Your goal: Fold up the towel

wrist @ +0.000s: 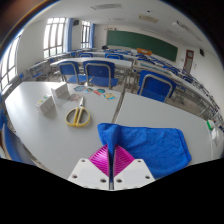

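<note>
Lying on the white surface [40, 130] from left were one white box [47, 103], one yellow tape ring [78, 117] and one blue cloth towel [150, 142], its near edge clamped between the hand-held gripper's [111, 165] closed magenta pads [99, 160].

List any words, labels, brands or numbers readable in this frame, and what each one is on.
None can be read.
Green chalkboard on the far wall: no writing can be made out.
Small items on the white table: any print is too small to read.
Blue towel ahead of the gripper: plain, no label visible.
</note>
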Demonstrator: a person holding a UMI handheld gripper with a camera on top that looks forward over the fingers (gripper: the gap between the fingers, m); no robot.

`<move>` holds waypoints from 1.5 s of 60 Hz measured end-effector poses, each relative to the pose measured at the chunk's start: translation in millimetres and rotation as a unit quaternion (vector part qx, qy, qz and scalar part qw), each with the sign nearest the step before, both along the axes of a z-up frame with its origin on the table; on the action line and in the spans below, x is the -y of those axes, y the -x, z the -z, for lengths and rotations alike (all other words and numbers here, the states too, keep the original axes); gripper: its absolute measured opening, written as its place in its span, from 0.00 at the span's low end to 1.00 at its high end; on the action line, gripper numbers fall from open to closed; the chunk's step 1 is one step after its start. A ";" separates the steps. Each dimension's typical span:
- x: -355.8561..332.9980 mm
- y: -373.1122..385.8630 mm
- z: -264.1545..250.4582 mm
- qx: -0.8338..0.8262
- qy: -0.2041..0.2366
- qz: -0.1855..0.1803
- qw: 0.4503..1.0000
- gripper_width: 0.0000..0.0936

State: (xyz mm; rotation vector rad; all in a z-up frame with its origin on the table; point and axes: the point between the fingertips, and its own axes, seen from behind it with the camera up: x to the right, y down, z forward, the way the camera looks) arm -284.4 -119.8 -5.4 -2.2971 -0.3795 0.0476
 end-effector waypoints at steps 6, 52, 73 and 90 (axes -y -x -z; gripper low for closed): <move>8.3 25.3 -29.0 -0.074 0.010 -0.012 0.997 0.04; -29.5 -180.5 -80.2 -0.054 -0.011 0.111 0.992 0.90; 77.3 -133.1 -180.3 -0.008 -0.079 0.130 0.988 0.91; 171.2 -103.0 -213.4 -0.008 -0.092 0.154 0.984 0.91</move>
